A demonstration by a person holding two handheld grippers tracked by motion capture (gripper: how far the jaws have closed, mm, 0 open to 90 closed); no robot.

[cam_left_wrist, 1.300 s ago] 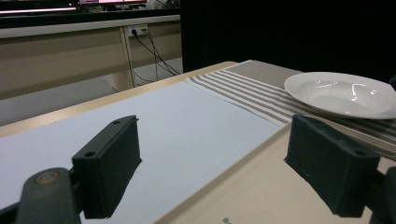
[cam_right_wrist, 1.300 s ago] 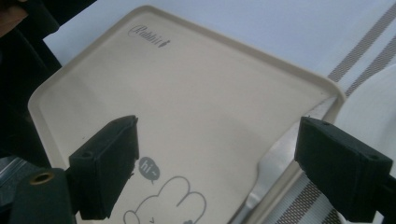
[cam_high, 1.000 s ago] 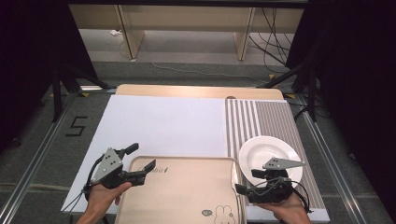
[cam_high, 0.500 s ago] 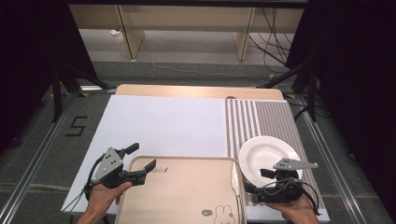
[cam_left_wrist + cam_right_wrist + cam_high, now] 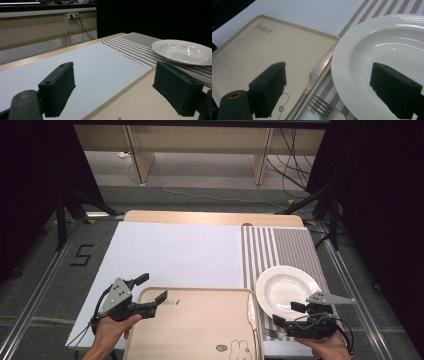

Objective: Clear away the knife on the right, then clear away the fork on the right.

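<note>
A: Nearest, the right gripper point(image 5: 285, 325) hangs spread and empty over the fork point(image 5: 325, 110), between tray point(image 5: 200, 330) and plate point(image 5: 287, 290). Nothing's picked up yet, I'd say.

B: Yep. Farther left, the left gripper point(image 5: 152, 292) gapes empty at the tray's far-left corner.

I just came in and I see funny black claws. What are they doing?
A person holds a claw tool in each hand at a table. The left gripper is open over the far left corner of a beige tray. The right gripper is open too, low beside a white plate on a striped placemat. A knife lies along the tray's right rim, and a fork sits between tray and plate. Neither claw holds anything.
</note>
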